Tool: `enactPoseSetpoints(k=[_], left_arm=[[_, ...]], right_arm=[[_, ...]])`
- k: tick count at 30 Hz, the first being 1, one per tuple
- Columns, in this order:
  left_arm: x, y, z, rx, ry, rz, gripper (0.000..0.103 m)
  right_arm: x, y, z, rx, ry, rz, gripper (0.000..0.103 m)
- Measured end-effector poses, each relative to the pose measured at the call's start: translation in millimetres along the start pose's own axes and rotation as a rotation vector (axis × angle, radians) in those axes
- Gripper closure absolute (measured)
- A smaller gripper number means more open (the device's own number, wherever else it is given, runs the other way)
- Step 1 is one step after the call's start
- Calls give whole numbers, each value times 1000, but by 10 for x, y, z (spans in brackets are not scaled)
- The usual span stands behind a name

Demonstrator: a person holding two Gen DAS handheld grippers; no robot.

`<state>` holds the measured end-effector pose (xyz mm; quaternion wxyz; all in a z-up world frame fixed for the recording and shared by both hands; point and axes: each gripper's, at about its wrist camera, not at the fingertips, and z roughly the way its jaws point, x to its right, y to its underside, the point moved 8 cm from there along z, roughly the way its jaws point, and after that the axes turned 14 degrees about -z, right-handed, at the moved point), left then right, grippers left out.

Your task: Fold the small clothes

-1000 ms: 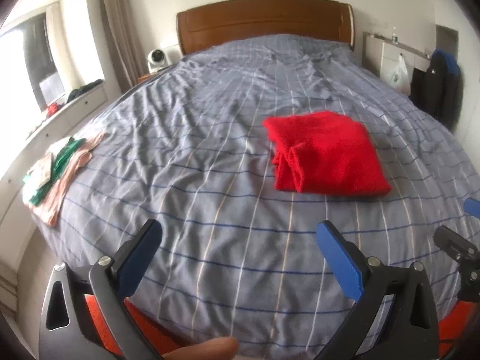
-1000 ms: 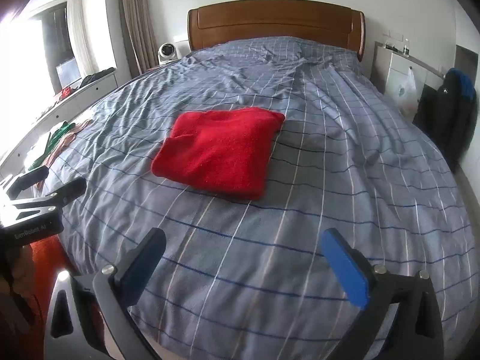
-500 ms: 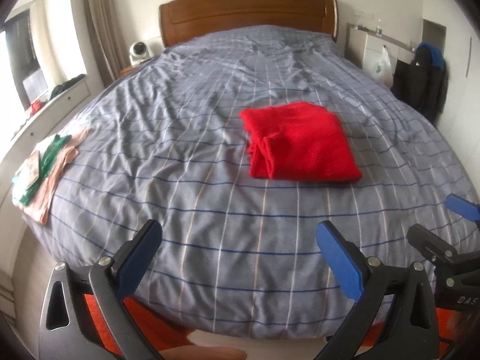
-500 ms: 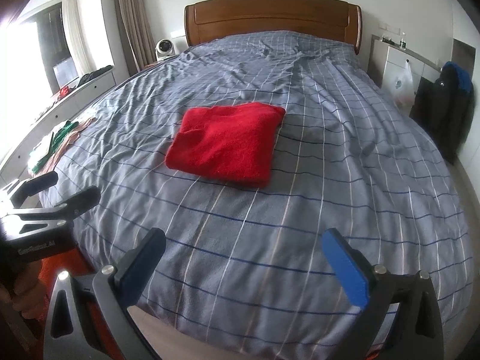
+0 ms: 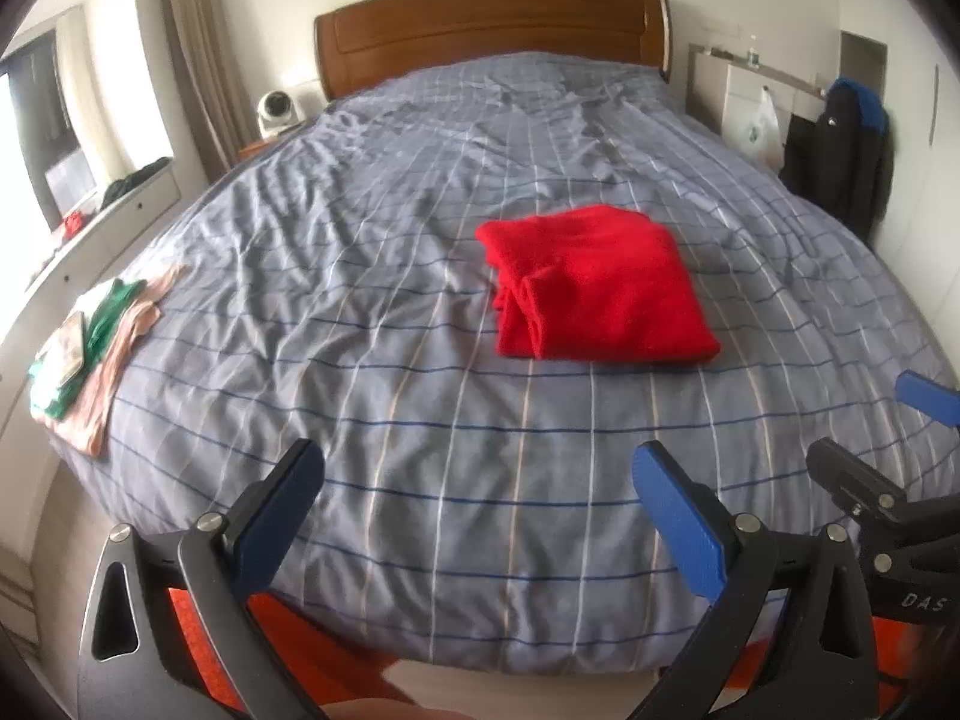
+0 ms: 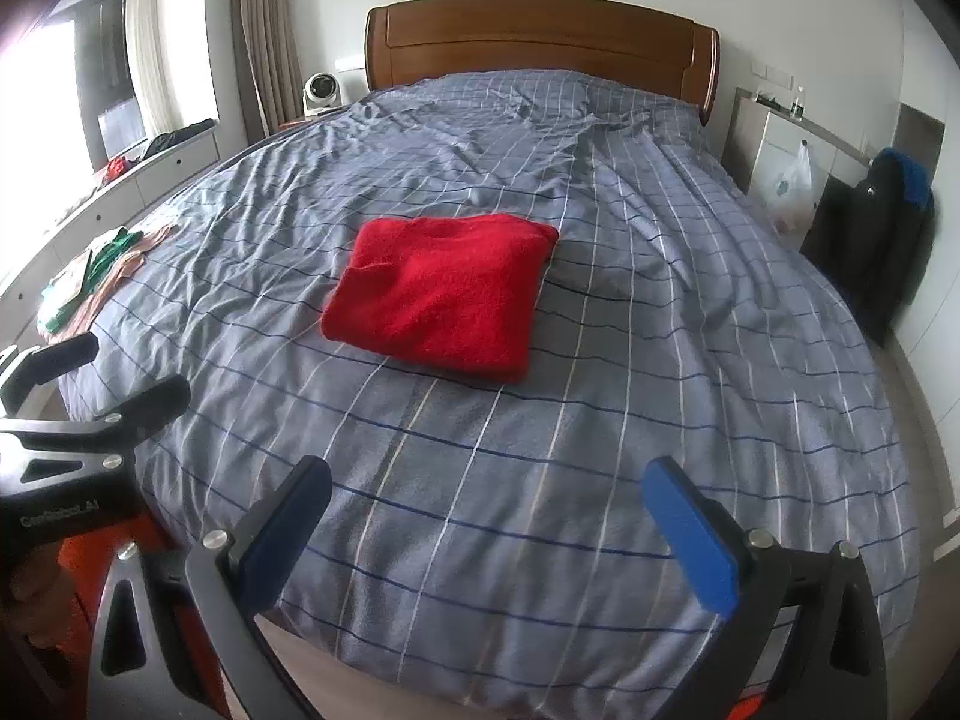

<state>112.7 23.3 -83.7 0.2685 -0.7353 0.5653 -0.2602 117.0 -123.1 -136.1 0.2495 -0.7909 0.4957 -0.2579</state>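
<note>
A red garment (image 5: 600,288) (image 6: 444,294) lies folded into a neat rectangle on the middle of the grey checked bed (image 5: 372,312) (image 6: 690,360). A small pile of pink, green and white clothes (image 5: 96,348) (image 6: 96,273) rests at the bed's left edge. My left gripper (image 5: 477,507) hangs open over the foot of the bed, well short of the red garment, with nothing between its fingers. My right gripper (image 6: 486,522) is open too, empty, at the foot of the bed. Each gripper shows at the side of the other's view.
A wooden headboard (image 5: 492,30) stands at the far end. A window ledge (image 6: 150,174) runs along the left, with a small white fan (image 6: 321,93) beside the headboard. A white cabinet (image 6: 780,162) and a dark jacket (image 6: 870,222) stand on the right.
Both grippers have drawn back from the bed towards its foot and stayed open. The folded red garment has not moved.
</note>
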Motion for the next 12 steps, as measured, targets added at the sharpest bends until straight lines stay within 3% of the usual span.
enactPoseSetpoints(k=[6, 12], left_arm=[[6, 21, -13, -6, 6, 0, 0], [23, 4, -98, 41, 8, -2, 0]], right_arm=[[-1, 11, 9, -8, 10, 0, 1], [4, 13, 16, -6, 12, 3, 1]])
